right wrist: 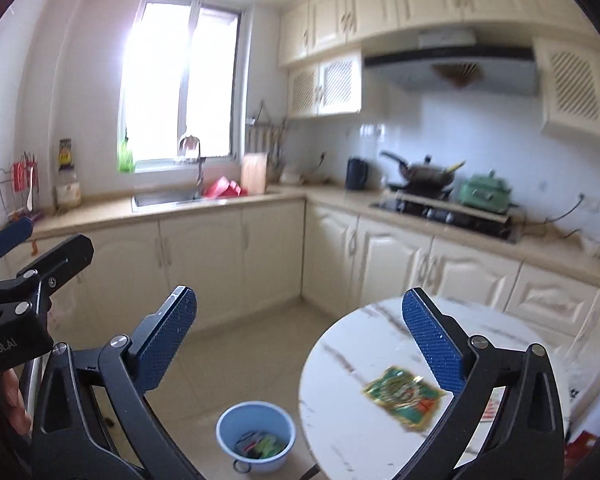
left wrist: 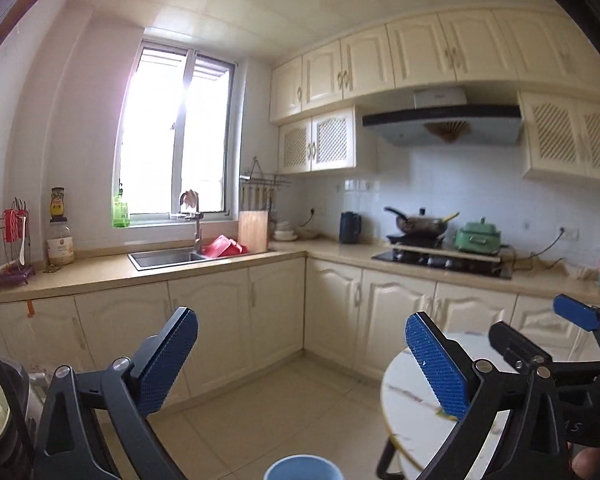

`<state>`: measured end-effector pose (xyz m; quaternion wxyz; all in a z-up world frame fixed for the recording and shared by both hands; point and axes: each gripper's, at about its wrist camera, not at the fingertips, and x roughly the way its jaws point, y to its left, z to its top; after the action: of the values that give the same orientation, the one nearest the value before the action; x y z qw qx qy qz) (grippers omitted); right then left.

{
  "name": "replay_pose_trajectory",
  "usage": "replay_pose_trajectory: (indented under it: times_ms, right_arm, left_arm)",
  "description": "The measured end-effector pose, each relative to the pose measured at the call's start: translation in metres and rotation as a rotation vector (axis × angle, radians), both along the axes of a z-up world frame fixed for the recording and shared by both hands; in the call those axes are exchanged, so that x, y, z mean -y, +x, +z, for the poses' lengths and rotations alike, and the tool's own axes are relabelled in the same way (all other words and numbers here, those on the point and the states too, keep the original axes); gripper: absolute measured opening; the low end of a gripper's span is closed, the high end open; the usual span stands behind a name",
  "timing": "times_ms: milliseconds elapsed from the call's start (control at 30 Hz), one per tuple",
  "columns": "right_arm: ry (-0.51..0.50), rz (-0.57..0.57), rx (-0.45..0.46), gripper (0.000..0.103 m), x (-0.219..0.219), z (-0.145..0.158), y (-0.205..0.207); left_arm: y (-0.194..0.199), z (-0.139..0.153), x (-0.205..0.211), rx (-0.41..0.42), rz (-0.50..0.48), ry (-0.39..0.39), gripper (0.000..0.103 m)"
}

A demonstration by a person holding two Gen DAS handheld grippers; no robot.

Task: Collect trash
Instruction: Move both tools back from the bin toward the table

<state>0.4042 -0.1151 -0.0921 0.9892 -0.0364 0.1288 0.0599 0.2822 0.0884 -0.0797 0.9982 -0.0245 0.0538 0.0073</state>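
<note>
Right wrist view: both grippers, left gripper (left wrist: 300, 364) and right gripper (right wrist: 300, 344), have fingers released, empty. A green wrapper (right wrist: 402, 398) lies near the tabletop (right wrist: 340, 420) edge; next, likely grasp it for the blue basin (right wrist: 224, 428).

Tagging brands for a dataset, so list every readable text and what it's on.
"obot.AI", start cut off: black body of the left tool.
"15", faint, unsure: body of the right tool.
Bottle label and green wrapper on the table: too blurred to read.
</note>
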Motion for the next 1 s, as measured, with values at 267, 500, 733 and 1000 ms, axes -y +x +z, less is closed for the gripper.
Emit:
replay_pose_trajectory:
  times_ms: [267, 500, 733, 1000]
  right_arm:
    - [-0.025, -0.141, 0.166, 0.103, 0.046, 0.035, -0.071]
    - [0.000, -0.234, 0.176, 0.103, 0.104, 0.041, -0.092]
    - [0.030, -0.343, 0.089, 0.103, 0.173, 0.019, -0.078]
    - [0.047, -0.417, -0.041, 0.103, 0.228, -0.020, -0.049]
  left_arm:
    - [-0.093, -0.056, 0.024, 0.101, -0.027, 0.009, 0.102]
    - [-0.092, -0.095, 0.062, 0.069, -0.091, 0.038, 0.102]
    - [-0.042, -0.072, 0.082, -0.001, -0.154, 0.081, 0.102]
    - [0.024, -0.048, 0.102, -0.103, -0.184, 0.138, 0.102]
